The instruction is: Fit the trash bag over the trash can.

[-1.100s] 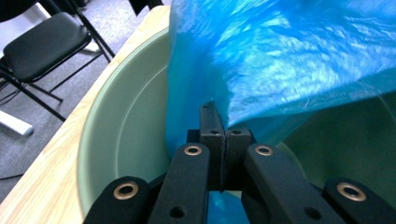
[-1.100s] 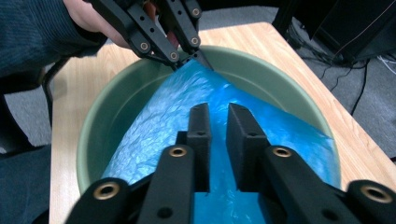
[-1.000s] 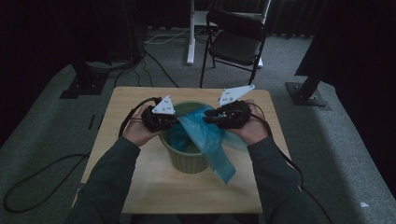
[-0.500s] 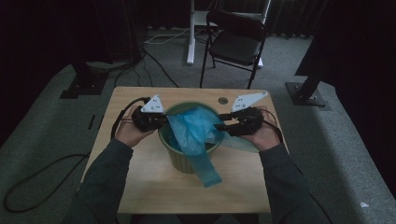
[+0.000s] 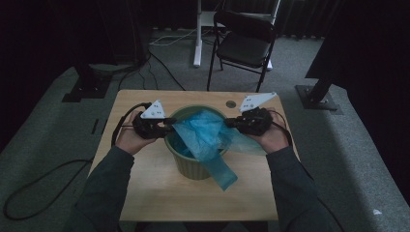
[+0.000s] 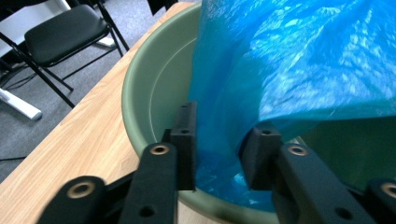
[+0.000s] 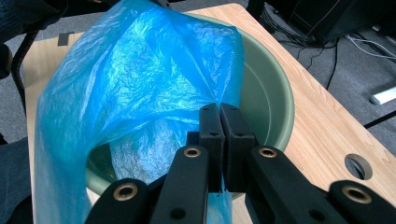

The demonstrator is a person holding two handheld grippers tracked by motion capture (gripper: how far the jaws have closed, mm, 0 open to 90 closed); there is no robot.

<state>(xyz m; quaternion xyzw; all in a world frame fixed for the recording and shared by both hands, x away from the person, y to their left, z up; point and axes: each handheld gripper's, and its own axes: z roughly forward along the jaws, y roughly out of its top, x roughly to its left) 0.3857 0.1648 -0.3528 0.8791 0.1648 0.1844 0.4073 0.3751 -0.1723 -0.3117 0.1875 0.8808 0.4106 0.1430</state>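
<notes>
a black folding chair (image 5: 244,46) stands beyond the wooden table (image 5: 145,193), cables (image 5: 164,41) on the floor

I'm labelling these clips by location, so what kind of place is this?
Probably a studio or lab set up for recording, not a home. A small wooden table stands on grey carpet among dark drapes, with a folding chair, loose floor cables and stand bases around it.

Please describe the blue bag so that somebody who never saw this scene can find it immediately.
On the wooden table stands a green bucket. The blue plastic bag is spread across its mouth, one end hanging over the near rim. It is the only blue, crinkly thing there.
</notes>
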